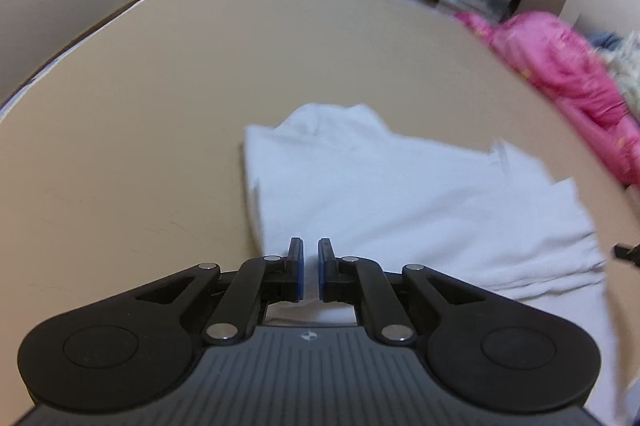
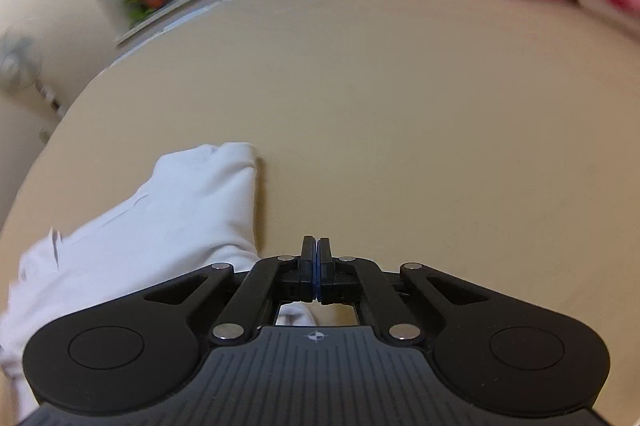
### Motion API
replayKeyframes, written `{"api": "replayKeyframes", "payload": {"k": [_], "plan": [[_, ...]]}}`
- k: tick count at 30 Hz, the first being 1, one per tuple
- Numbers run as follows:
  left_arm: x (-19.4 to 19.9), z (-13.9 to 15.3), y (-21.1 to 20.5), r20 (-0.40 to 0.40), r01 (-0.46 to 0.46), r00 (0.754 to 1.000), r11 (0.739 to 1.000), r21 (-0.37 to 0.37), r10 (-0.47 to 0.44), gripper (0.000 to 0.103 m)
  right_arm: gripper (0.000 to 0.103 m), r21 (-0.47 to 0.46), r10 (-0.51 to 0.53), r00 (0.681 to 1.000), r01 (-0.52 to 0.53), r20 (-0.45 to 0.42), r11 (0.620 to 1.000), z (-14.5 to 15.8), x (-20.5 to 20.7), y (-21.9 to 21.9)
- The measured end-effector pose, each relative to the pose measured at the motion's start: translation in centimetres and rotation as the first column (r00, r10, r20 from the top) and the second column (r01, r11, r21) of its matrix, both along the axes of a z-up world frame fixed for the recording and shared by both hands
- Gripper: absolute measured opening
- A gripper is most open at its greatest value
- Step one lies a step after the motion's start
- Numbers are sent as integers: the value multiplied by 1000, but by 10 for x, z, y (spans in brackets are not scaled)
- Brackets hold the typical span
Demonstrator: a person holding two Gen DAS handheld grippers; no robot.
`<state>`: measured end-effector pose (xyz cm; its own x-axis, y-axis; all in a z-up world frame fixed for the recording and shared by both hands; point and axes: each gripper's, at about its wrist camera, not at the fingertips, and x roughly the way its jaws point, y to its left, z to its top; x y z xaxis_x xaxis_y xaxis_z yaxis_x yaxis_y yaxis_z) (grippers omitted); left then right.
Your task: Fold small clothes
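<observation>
White garment (image 1: 400, 193) half-folded on tan table (image 1: 140, 145), mid-table | my left gripper (image 1: 310, 268) nearly clenched over its near edge, grasping nothing | right gripper (image 2: 316, 268) clenched empty, beside cloth | risk: closed tips drag and undo fold | near hem hidden, pink pile (image 1: 568, 73) blurred

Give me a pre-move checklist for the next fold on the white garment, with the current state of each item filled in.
1. White garment lying on the beige table: ok.
2. Garment flat and squared: not ok, edges lie uneven and layered.
3. Left gripper empty: ok, narrow gap, nothing between the pads.
4. Right gripper empty: ok, jaws together, nothing between them.
5. Grippers opened for a grasp: not ok.
6. Pink fabric clear of the garment: ok, apart at the table's far edge.
</observation>
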<state>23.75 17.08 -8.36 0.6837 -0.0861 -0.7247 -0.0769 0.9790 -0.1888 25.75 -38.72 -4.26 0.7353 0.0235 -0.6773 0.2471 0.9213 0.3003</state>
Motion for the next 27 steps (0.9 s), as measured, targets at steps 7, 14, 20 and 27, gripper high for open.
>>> {"api": "replayKeyframes", "payload": {"k": [7, 14, 20, 27], "plan": [[2, -12, 0, -38, 13, 999, 1000, 17, -12, 7, 73, -64, 203, 979, -202, 5, 977, -6, 10, 50], [-4, 1, 8, 10, -13, 1000, 999, -30, 13, 22, 15, -104, 182, 983, -183, -20, 978, -17, 12, 48], [-5, 8, 2, 30, 9, 1000, 999, -38, -8, 22, 12, 6, 115, 992, -115, -41, 993, -11, 14, 21], [-1, -6, -11, -36, 85, 996, 995, 59, -83, 26, 21, 29, 14, 998, -16, 62, 999, 7, -5, 14]]}}
